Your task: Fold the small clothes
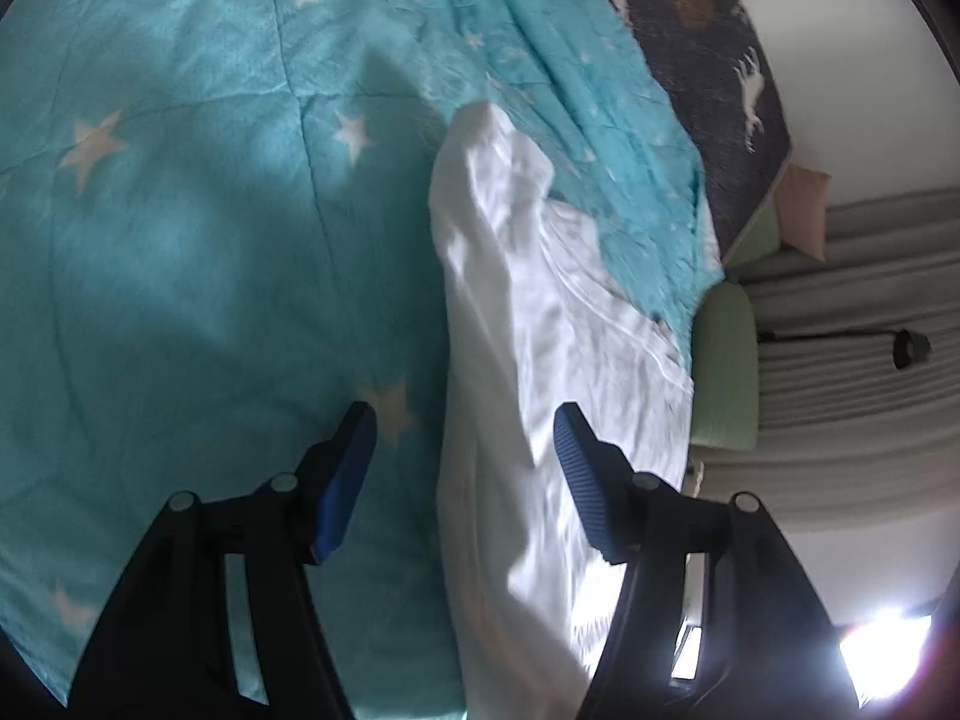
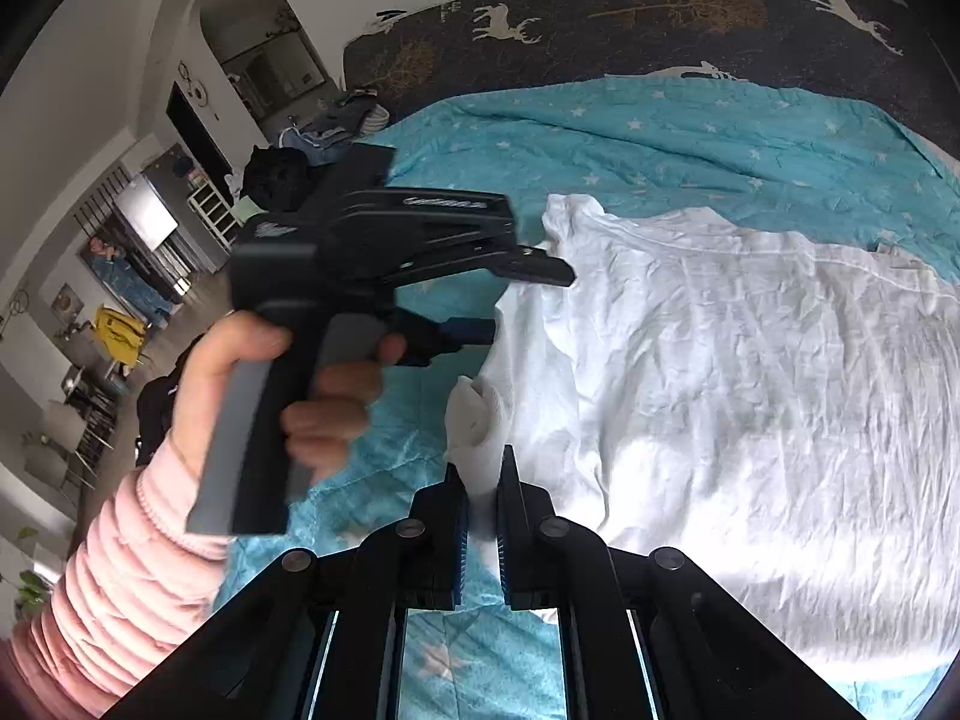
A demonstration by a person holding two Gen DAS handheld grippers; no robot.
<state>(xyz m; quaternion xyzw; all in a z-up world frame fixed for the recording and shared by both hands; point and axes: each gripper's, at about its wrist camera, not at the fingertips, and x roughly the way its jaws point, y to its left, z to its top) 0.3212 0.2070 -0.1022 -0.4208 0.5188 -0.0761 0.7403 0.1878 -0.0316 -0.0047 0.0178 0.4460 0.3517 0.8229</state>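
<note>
The right gripper (image 2: 482, 516) is pinched tight on a little bunched corner of the white garment (image 2: 720, 396). The cloth sticks up between the two black jaws like a small white tuft, and the jaws squeeze it from both sides. From that pinched bit the rest of the garment spreads away ahead and to the right of the claw. It lies wide and wrinkled on the blue star blanket (image 2: 660, 138). Under the claw and to its left only the blanket shows.

The left gripper (image 1: 465, 450) is let go and holds nothing. Its two blue pads stand apart. The left pad is over the blanket and the right pad is over the edge of the white cloth. The cloth runs up and away between them, but the pads do not press on it. In the right view this same gripper shows ahead and to the left of the right claw, held by a hand (image 2: 288, 384) in a pink puffy sleeve (image 2: 120, 588). Its tip points at the near edge of the garment.

Past the blanket there is a dark cover with white deer (image 2: 660, 18) at the far end of the bed.

The folding looks like it is only starting. The garment is mostly spread out and no neat fold shows yet. One corner is caught. I think the other claw needs to catch a second spot, and then the cloth can be lifted over itself. All the folds seem to be left to do.
</note>
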